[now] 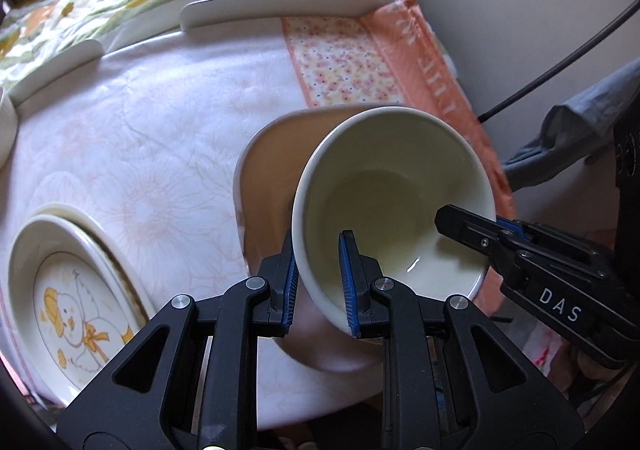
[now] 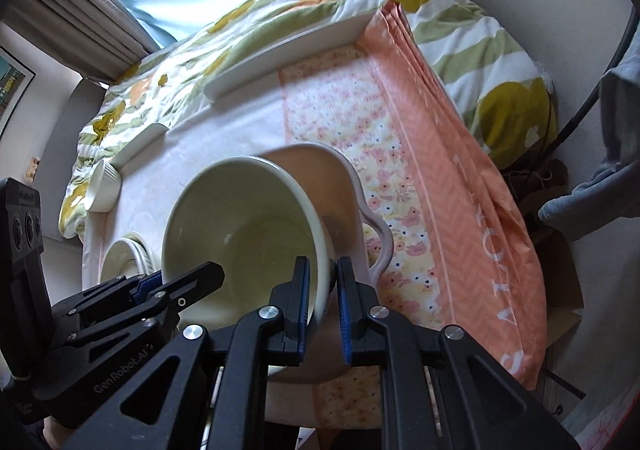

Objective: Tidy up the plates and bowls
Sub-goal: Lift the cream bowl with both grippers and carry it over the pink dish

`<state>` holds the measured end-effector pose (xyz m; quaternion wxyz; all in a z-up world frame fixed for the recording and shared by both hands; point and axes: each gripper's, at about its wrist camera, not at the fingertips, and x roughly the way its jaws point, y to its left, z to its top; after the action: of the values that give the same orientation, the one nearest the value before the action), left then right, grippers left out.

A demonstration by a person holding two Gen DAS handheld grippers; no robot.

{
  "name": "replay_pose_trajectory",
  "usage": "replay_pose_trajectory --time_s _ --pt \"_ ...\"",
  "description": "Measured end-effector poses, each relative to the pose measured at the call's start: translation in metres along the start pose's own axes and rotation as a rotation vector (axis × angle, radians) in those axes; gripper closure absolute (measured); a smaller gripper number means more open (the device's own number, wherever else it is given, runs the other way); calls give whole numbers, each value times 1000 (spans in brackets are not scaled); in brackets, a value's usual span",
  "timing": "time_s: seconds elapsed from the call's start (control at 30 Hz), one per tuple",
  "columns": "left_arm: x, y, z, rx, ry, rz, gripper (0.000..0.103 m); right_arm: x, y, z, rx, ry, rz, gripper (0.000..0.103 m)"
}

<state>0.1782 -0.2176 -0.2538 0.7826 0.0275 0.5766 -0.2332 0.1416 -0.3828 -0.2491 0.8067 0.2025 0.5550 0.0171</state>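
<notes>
A cream bowl (image 1: 392,189) is held tilted above a pink heart-shaped plate (image 1: 268,169). My left gripper (image 1: 318,282) is shut on the bowl's near-left rim. My right gripper (image 2: 323,306) is shut on the bowl's right rim; the bowl (image 2: 240,226) and pink plate (image 2: 344,185) also show in the right wrist view. The right gripper also shows at the bowl's right edge in the left wrist view (image 1: 480,230). The left gripper shows at lower left in the right wrist view (image 2: 172,282).
A stack of plates with a duck picture (image 1: 76,298) lies at the left on the cloth-covered table (image 1: 160,153). A small white ramekin (image 2: 102,185) stands farther back. White raised rails (image 1: 276,5) edge the table's far side. An orange cloth (image 2: 460,185) drapes over the right edge.
</notes>
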Motion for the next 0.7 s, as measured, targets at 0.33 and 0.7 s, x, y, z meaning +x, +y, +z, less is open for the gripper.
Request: replay_pose_trajectory --time_s 0.33,0.7 --pt "11 -10 7 97 6 96 86 10 -5 2 18 20 11 91" --pt "18 -11 7 107 27 105 86 9 -4 1 47 35 -14 90"
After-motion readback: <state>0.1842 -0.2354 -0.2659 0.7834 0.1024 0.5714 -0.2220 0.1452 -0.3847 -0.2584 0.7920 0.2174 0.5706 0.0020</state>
